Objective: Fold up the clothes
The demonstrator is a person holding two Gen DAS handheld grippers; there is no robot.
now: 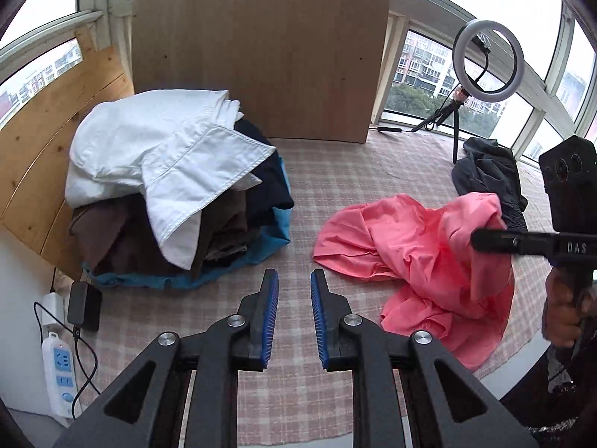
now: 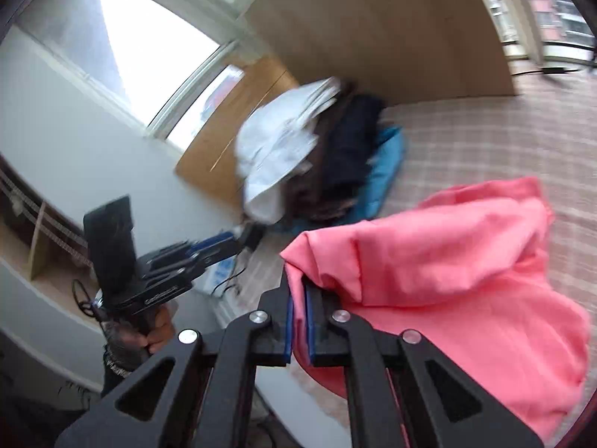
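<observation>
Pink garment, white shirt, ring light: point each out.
Pink garment [image 2: 466, 261]: right wrist view, on the raised upper fold.
White shirt [image 1: 149, 142]: left wrist view, mid-fabric atop the pile.
Ring light [image 1: 459, 46]: left wrist view, on the ring's left rim.

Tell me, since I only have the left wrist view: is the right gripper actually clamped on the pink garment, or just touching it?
Observer: Clamped. In the right wrist view the right gripper has its blue pads shut on a fold of the pink garment.
Operator: How much cloth is between the pads?
Observer: A thin edge only; the rest drapes to the right of the fingers.
Operator: And the left gripper?
Observer: The left gripper is seen from the side there, in the air left of the garment, holding nothing.
</observation>
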